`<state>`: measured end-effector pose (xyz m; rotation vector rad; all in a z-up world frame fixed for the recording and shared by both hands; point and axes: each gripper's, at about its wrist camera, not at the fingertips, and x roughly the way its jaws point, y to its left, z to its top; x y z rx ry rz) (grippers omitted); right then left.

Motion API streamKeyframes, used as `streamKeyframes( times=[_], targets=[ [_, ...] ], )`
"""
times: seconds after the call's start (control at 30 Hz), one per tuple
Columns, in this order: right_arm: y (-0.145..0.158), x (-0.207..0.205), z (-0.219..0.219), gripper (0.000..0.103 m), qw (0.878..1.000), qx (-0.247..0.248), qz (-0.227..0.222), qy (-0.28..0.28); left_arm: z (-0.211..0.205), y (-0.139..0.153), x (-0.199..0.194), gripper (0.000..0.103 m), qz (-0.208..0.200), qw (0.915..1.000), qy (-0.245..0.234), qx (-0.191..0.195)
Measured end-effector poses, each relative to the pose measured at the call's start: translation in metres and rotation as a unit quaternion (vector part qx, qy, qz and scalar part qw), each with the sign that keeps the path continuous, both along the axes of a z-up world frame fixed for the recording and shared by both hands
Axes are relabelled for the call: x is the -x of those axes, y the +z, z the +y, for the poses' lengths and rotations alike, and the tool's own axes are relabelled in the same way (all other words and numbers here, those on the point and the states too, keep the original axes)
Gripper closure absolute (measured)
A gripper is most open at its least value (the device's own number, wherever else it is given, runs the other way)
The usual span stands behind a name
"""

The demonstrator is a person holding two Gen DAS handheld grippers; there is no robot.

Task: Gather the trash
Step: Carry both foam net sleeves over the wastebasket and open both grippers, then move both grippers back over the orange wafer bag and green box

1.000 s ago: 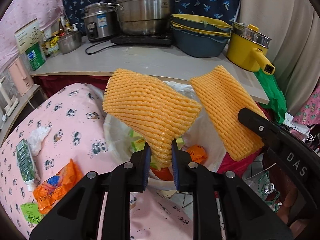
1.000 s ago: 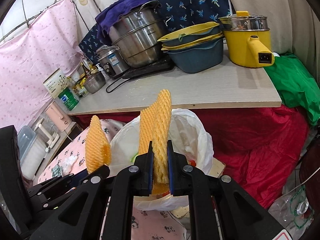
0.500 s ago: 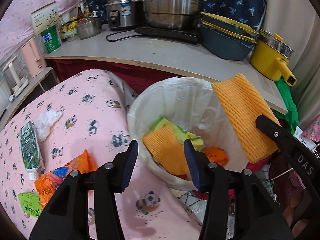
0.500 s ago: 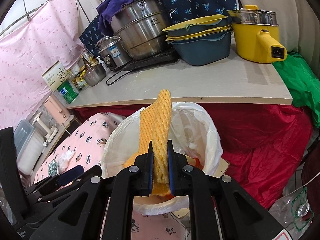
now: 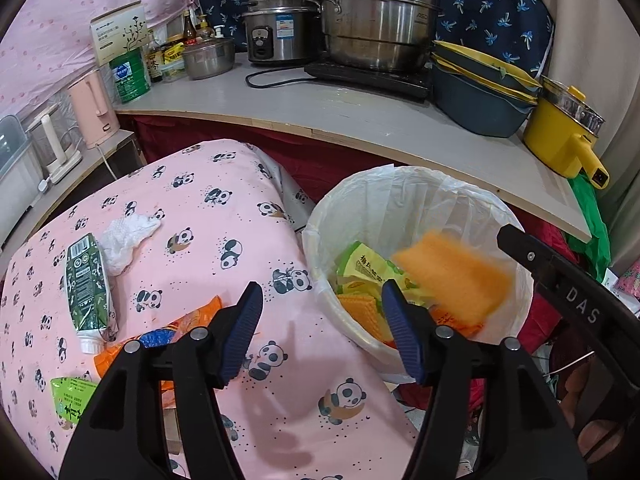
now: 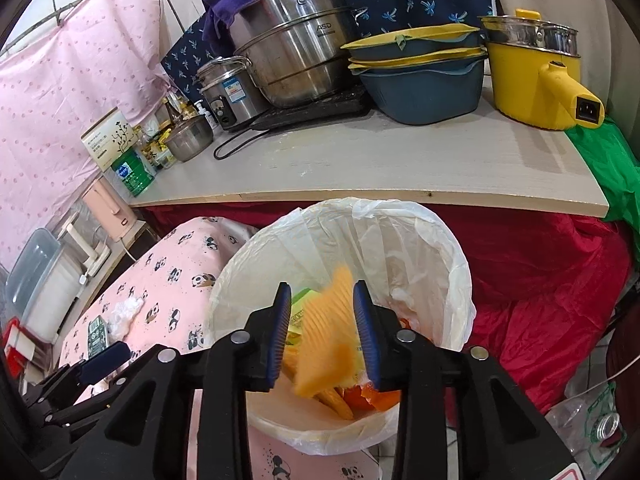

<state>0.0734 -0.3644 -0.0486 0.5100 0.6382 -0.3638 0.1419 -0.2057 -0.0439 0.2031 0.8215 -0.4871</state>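
Observation:
A white-lined trash bin [image 5: 400,184] [image 6: 420,240] stands beside the pink panda-print bed. My right gripper [image 6: 322,330] is open over the bin, and a blurred orange foam net [image 6: 326,340] [image 5: 456,280] is falling between its jaws. Another orange foam net [image 5: 358,312] and green wrappers [image 5: 360,268] lie inside the bin. My left gripper [image 5: 322,328] is open and empty over the bed's edge by the bin. On the bed lie a green tube [image 5: 86,280], a white tissue [image 5: 124,236], an orange wrapper [image 5: 188,320] and a green packet [image 5: 70,398].
A grey counter [image 5: 320,112] behind the bin carries steel pots [image 5: 376,16], a rice cooker [image 5: 276,36], blue-and-yellow basins [image 5: 480,92] and a yellow electric pot [image 5: 564,136]. Red cloth [image 6: 540,280] hangs under the counter. A pink kettle [image 5: 92,108] stands at left.
My left gripper let its foam net drop into the bin and drew back over the bed. My right gripper has just opened, and its foam net is falling into the bin.

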Motion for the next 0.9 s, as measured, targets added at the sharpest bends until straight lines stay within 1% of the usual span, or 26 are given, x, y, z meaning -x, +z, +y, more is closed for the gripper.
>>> streamKeyframes(
  times=[0.2,0.33,0.5,0.57,0.67,0.9],
  targets=[
    [0.009,-0.001,0.011,0.071,1.000,0.006,-0.005,0.012,0.006,0.003,0.001,0.042,0.001,1.0000,0.009,0.003],
    [0.015,0.000,0.020,0.070,1.000,0.009,-0.008,0.022,0.014,0.008,0.004,0.037,-0.005,0.9998,0.018,0.009],
    [0.022,0.000,0.036,0.068,0.999,0.011,-0.012,0.036,0.029,0.014,0.007,0.037,-0.009,0.9994,0.029,0.016],
    [0.024,-0.001,0.043,0.066,0.999,0.012,-0.013,0.043,0.037,0.015,0.007,0.035,-0.010,0.9991,0.036,0.018],
    [0.027,-0.002,0.057,0.064,0.998,0.016,-0.014,0.057,0.053,0.018,0.009,0.032,-0.013,0.9984,0.050,0.022],
    [0.028,-0.008,0.093,0.062,0.995,0.007,-0.012,0.096,0.098,0.018,0.009,0.031,-0.012,0.9957,0.089,0.024]
  ],
)
